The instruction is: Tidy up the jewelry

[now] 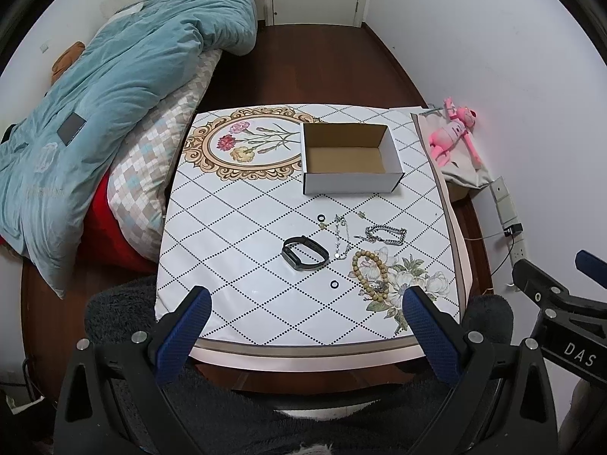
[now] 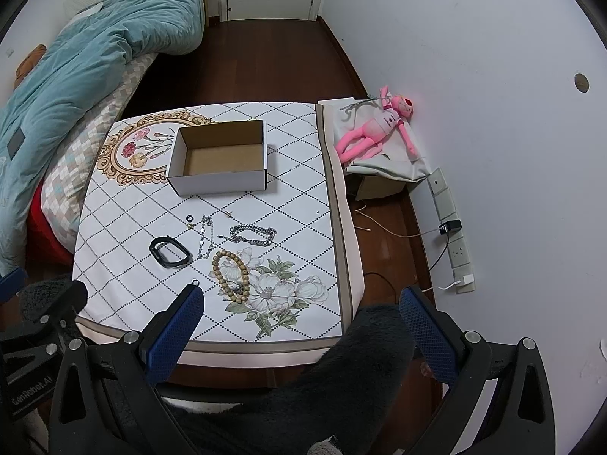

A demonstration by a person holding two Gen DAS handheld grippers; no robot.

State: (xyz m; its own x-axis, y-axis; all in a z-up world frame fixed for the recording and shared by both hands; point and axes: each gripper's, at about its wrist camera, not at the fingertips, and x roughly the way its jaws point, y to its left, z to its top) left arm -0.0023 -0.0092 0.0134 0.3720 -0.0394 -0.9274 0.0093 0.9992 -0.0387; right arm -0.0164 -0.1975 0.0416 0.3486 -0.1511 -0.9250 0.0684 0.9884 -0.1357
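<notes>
The jewelry lies loose on the table, on the half nearer the grippers. A black wristband lies toward the middle of the surface. Just beside it, toward the right edge, lies a thin silver necklace, then a silver chain bracelet. A wooden bead bracelet lies nearer the near edge, on the printed white flowers at the near right corner. One small dark ring lies between the wristband and the box; a second small ring lies toward the near edge, left of the beads.

An open cardboard box, white outside and brown inside, stands toward the far edge, apart from all the jewelry.

The left gripper is over the near edge, jaws spread wide, holding nothing. The right gripper is over the near right corner, jaws likewise spread and empty.

A pink plush toy lies beyond the right edge. A blue quilt lies beyond the left edge.
</notes>
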